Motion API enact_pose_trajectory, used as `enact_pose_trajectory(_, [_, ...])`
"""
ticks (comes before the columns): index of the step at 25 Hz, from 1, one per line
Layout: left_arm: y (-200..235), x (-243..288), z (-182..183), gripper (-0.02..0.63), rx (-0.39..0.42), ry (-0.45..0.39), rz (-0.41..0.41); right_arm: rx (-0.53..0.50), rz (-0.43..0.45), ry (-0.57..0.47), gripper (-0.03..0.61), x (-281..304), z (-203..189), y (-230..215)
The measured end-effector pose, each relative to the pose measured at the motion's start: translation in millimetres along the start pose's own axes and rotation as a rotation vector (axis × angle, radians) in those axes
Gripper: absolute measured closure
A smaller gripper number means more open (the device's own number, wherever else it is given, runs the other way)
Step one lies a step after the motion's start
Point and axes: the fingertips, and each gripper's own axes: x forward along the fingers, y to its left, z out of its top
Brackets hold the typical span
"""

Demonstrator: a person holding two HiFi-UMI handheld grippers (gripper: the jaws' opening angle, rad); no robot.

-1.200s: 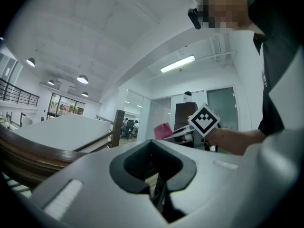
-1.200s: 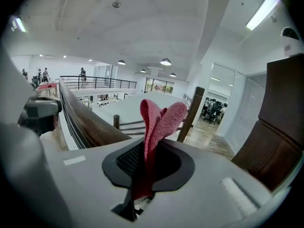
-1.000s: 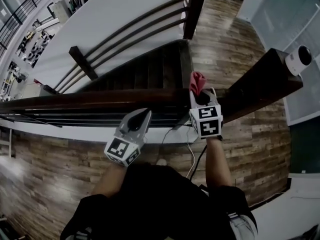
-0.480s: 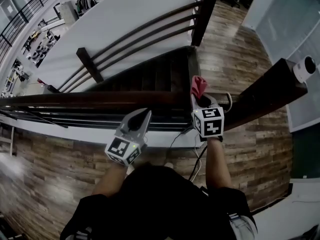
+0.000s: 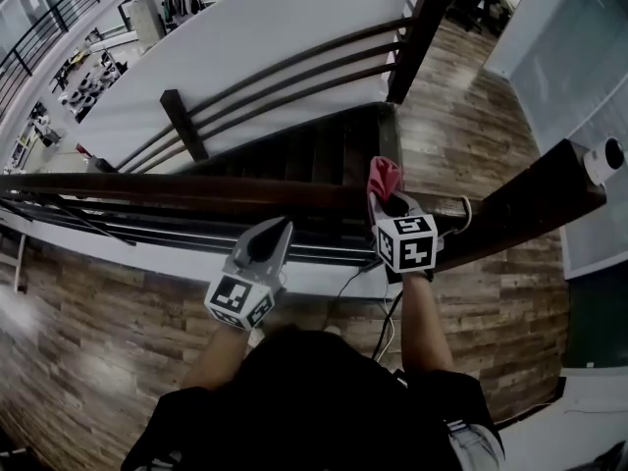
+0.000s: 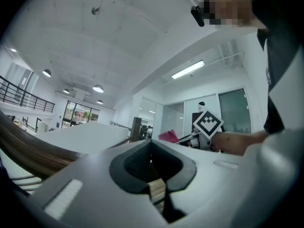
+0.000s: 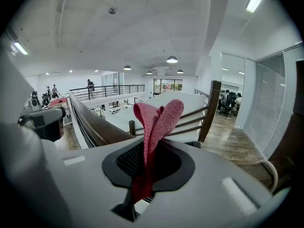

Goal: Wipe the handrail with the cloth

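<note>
A dark wooden handrail (image 5: 167, 191) runs across the head view from the left edge to a corner near my right hand, and continues as a second rail (image 5: 520, 204) up to the right. My right gripper (image 5: 385, 186) is shut on a pink cloth (image 5: 385, 175) that sticks up from its jaws, right at the rail's top near the corner. In the right gripper view the cloth (image 7: 156, 122) stands folded between the jaws, with the rail (image 7: 97, 125) to its left. My left gripper (image 5: 278, 232) is shut and holds nothing, just below the rail on my side.
Beyond the rail a dark staircase (image 5: 314, 150) drops away, flanked by a white wall (image 5: 245, 37) with railing bars. A white camera (image 5: 603, 160) sits on the right rail. A cable (image 5: 378, 302) trails over the wood floor (image 5: 98, 332) under me.
The view has shifted slightly and the rail sits a little higher in frame. Both grippers keep their places at the rail; the right one still holds the cloth.
</note>
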Motion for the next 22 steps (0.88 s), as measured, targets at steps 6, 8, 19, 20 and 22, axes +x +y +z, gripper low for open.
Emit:
enact_pose_trajectory(6, [15.3, -14.5, 3.6, 0.614, -0.003, -0.009, 0.035, -0.049, 0.023, 0.007, 0.535, 11.4, 8.2, 26.7])
enact_pose_trajectory(8, [19.1, -19.7, 3.7, 0.614, -0.003, -0.009, 0.045, -0.052, 0.027, 0.007, 0.535, 13.6, 8.9, 31.5])
enact_pose_trajectory(19, [42.0, -38.9, 2.7, 0.614, -0.023, -0.022, 0.085, -0.082, 0.070, 0.020, 0.535, 29.2, 16.6, 63.0])
enact_pose_trajectory(20, [44.7, -41.0, 3.2, 0.614, -0.023, -0.024, 0.088, -0.088, 0.079, 0.021, 0.535, 31.1, 17.5, 68.2])
enact_pose_trajectory(22, [51.2, -45.9, 4.8, 0.614, -0.022, -0.029, 0.096, -0.099, 0.092, 0.023, 0.535, 34.8, 19.7, 78.6])
